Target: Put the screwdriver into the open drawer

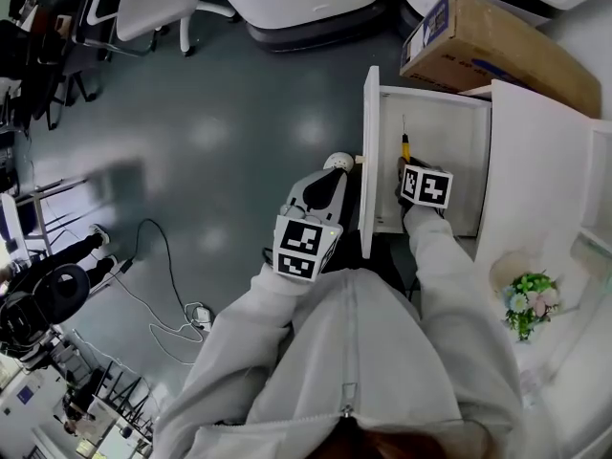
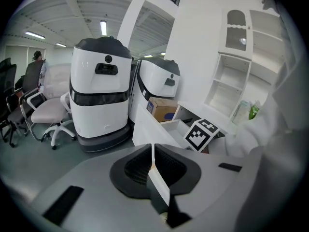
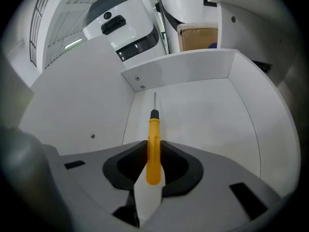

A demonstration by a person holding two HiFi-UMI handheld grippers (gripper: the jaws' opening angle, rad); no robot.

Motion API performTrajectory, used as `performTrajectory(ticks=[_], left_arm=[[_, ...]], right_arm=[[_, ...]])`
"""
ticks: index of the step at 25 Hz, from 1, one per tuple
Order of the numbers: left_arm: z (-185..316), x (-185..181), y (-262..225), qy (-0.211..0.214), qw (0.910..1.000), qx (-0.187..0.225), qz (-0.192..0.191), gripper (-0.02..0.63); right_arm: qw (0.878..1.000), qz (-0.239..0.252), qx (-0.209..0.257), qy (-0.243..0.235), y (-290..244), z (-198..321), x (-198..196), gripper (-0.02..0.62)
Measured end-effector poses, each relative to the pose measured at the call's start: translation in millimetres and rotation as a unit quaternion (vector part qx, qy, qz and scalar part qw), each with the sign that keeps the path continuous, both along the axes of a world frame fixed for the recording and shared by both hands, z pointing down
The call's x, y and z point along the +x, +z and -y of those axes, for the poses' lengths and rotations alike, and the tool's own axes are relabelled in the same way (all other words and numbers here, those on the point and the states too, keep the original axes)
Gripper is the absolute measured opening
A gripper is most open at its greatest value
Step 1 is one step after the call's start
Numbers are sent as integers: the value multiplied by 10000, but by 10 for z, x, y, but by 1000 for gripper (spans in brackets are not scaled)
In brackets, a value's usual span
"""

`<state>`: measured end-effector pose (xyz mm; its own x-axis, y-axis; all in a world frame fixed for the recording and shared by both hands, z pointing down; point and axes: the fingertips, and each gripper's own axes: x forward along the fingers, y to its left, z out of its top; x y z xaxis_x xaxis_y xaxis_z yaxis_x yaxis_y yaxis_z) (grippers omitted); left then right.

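Letting go too early is the main risk. The slim yellow-handled screwdriver with a thin steel shaft points steeply down, so in my judgement it could land tip-first, bounce or roll, and knock the drawer wall. A tilt of the wrist could also scrape the tip along the panel before release. The grip takes only the rounded handle, so the tool might swivel between the pads if it is bumped.

The screwdriver has a smooth yellow plastic handle, a short black collar and a narrow bare metal shaft running straight ahead. It hangs inside the open white drawer, over its bare floor near the left wall. Whether the tip touches the floor cannot be told.

The right gripper has its jaws closed narrowly on the handle, and the shaft sticks out beyond them. In the head view it sits low in the drawer, under its marker cube.

The left gripper has its jaws pressed together with nothing between them. It hovers outside the drawer's front panel, near the grey floor. A brown cardboard box lies beyond the drawer.
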<state>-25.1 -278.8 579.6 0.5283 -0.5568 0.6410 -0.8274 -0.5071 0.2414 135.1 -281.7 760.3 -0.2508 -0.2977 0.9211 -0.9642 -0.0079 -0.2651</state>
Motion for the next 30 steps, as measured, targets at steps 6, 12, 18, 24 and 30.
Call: performTrajectory(ticks=[6,12,18,24,30], left_arm=[[-52,-64,79,-73,9999,-121,50,31],[-61,-149,149,-97,9997,-185,96,31],[-76,-147,172,-19,9997,-205,157,31],[-119,-116,168,37,9996,-200,177,31],[-156,-102,172,113,9995,-201,204,31]], right_arm=[[9999,-83,-65,-110,92,70,-50,98],[9997,-174,-127,-103,140,99,-75,98],[9994,-270,-156,-129,130,105,-97,98],[9993,-332,-149,-120,136,107,-97,98],[9992,-318,-192,-169,123,92,-42,139]])
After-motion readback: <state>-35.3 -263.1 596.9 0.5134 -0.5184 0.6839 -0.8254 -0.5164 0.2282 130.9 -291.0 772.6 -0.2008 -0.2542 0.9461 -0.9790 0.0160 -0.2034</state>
